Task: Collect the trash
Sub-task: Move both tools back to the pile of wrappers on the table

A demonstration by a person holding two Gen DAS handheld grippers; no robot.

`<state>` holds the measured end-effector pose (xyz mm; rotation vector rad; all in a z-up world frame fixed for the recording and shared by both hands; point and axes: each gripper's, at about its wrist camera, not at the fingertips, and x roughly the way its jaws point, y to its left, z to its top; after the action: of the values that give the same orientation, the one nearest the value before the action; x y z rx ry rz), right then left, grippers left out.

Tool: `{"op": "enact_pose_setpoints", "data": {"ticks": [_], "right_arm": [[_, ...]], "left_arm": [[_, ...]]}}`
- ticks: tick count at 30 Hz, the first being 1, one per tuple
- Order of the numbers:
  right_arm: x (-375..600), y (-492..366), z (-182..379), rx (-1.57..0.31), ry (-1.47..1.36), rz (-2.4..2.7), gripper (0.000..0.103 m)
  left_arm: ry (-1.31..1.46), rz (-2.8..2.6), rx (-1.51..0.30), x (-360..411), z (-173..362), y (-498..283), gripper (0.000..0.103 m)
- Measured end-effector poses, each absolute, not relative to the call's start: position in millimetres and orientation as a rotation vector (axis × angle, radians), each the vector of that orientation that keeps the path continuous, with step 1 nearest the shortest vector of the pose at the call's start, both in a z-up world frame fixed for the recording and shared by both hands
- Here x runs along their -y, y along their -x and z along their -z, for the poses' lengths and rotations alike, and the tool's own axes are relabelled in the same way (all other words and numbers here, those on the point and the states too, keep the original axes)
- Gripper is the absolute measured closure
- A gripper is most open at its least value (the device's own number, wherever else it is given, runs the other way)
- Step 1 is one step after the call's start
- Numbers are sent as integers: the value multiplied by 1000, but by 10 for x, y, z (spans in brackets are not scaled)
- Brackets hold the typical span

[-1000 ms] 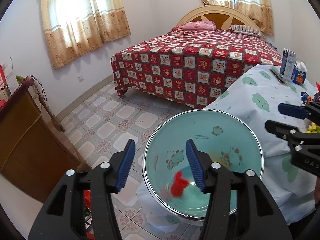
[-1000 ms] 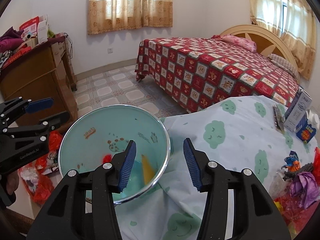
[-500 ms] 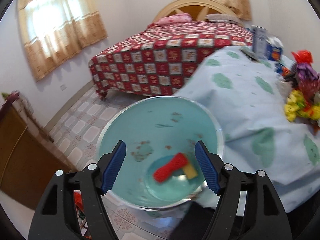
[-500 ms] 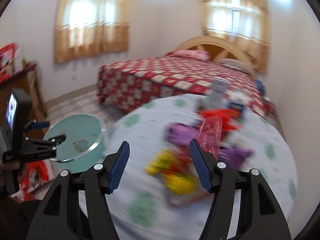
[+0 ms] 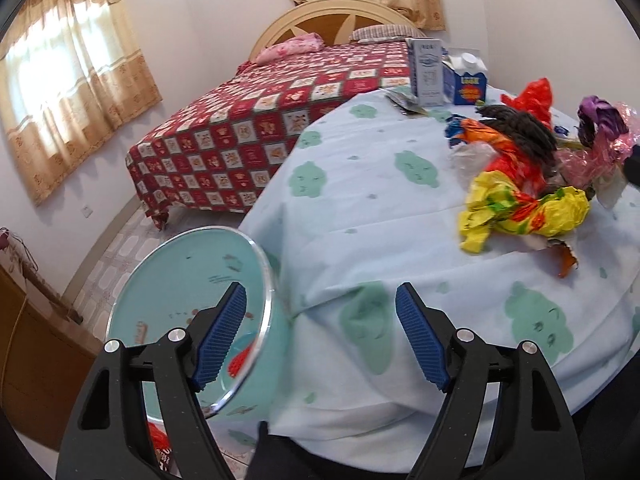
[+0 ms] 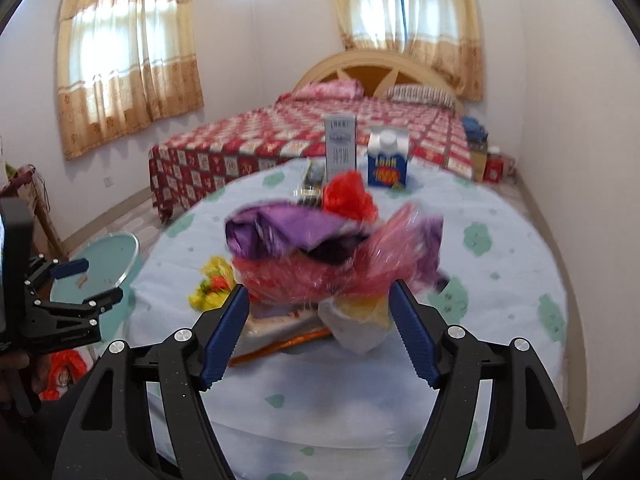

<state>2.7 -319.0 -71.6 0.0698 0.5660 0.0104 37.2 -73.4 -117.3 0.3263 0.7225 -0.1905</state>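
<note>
A pile of crumpled wrappers (image 5: 532, 184) lies on the round table's pale blue cloth (image 5: 360, 200), with a yellow wrapper (image 5: 520, 208) at its front. In the right wrist view the pile (image 6: 320, 256) sits just ahead of my open, empty right gripper (image 6: 320, 340), which points at a pink wrapper (image 6: 360, 264). A teal trash bin (image 5: 192, 292) stands by the table's left edge with a red scrap (image 5: 240, 364) inside. My open, empty left gripper (image 5: 320, 340) hovers over the table edge beside the bin. The bin also shows in the right wrist view (image 6: 104, 256).
Two cartons (image 5: 428, 72) (image 5: 466, 80) stand at the table's far side; they also show in the right wrist view (image 6: 340, 144) (image 6: 387, 160). A bed with a red patterned cover (image 5: 260, 128) stands behind. A wooden cabinet (image 5: 36, 352) is at the left.
Both grippers swung right, away from the bin toward the table. The right gripper now faces the wrapper pile close up. Both stayed open.
</note>
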Motion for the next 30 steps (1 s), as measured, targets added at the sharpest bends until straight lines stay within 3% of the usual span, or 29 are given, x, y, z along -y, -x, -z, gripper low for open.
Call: {"op": "enact_pose_setpoints", "data": {"ticks": [10,23,30], "right_arm": [[3139,-30,697,-529,-96,-132,31],[3728,205,801,-536,-170,78,32],[3831,222,989,-574,-193,121,38]], "left_arm": [[-314,183,-717,782,1164,-410,26],[-258,184,-708,841,1094,-498,26],[-254,249,-711,1149,1079,-421,26]]}}
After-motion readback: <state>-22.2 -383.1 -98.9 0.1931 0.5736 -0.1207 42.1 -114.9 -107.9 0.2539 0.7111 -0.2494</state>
